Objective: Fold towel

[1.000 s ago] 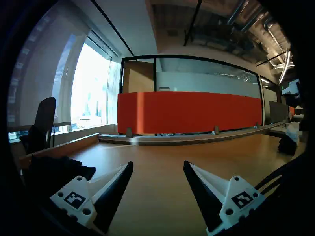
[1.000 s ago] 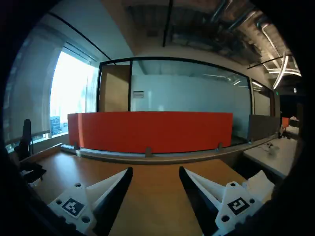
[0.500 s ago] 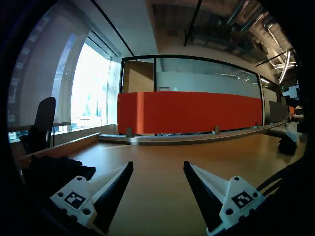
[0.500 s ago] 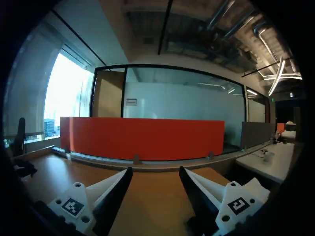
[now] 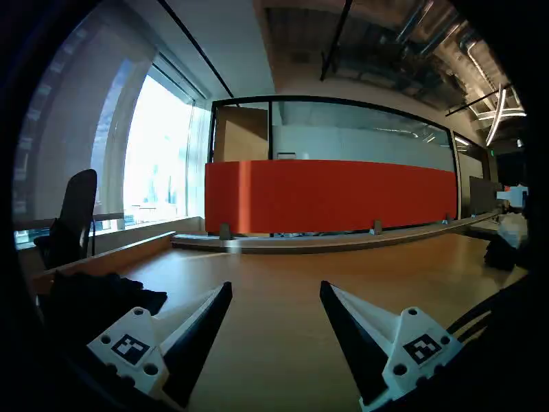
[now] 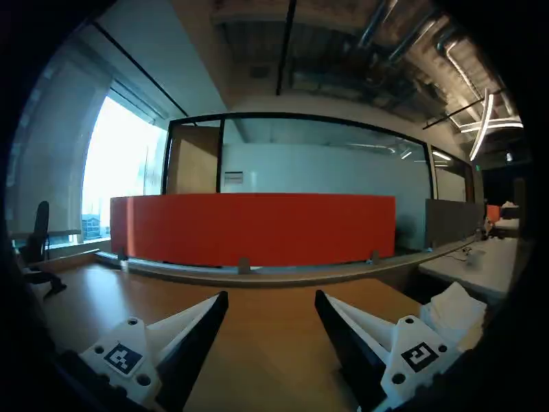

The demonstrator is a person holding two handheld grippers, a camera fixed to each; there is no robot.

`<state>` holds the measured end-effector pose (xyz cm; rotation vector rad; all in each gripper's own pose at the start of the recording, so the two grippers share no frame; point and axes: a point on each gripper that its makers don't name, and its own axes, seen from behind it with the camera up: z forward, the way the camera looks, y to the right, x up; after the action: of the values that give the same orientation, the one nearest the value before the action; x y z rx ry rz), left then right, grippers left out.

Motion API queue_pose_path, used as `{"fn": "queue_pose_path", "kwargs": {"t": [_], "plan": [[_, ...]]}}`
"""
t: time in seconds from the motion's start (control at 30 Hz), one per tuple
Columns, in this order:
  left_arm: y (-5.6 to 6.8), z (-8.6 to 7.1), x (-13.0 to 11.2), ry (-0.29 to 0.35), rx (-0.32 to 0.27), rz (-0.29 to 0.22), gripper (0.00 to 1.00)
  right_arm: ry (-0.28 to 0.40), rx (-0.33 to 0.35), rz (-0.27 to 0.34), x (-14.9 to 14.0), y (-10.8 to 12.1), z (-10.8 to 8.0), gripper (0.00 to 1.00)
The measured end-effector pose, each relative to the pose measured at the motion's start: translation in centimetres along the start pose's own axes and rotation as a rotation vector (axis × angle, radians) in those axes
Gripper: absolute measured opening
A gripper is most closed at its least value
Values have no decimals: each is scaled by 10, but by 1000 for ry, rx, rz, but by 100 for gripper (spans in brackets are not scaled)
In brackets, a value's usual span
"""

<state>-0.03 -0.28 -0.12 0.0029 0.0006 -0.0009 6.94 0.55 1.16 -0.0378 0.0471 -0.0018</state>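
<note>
Wooden desk (image 5: 288, 268) runs across both views up to an orange divider panel (image 5: 329, 196). At far left an office chair (image 5: 72, 213) stands in shadow, its base cut off. On the desk's left end lies a dark cloth heap (image 5: 89, 295), too dark to make out and partly hidden behind the left gripper (image 5: 274, 284), whose 2 fingers stand wide apart over bare wood. In the right gripper view a crumpled white towel (image 6: 453, 305) sits at the right, partly hidden behind the right gripper (image 6: 270, 294), whose 2 fingers are likewise spread and grip nothing.
</note>
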Motion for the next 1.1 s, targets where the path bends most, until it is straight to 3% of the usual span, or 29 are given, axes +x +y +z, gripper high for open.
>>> {"fn": "queue_pose_path", "kwargs": {"t": [0.6,1.1], "plan": [[1,0,0,0,0,0,95,-5,-7,22,-48,11,-9,99],[1,0,0,0,0,0,95,-12,-1,61,-62,12,-9,99]]}}
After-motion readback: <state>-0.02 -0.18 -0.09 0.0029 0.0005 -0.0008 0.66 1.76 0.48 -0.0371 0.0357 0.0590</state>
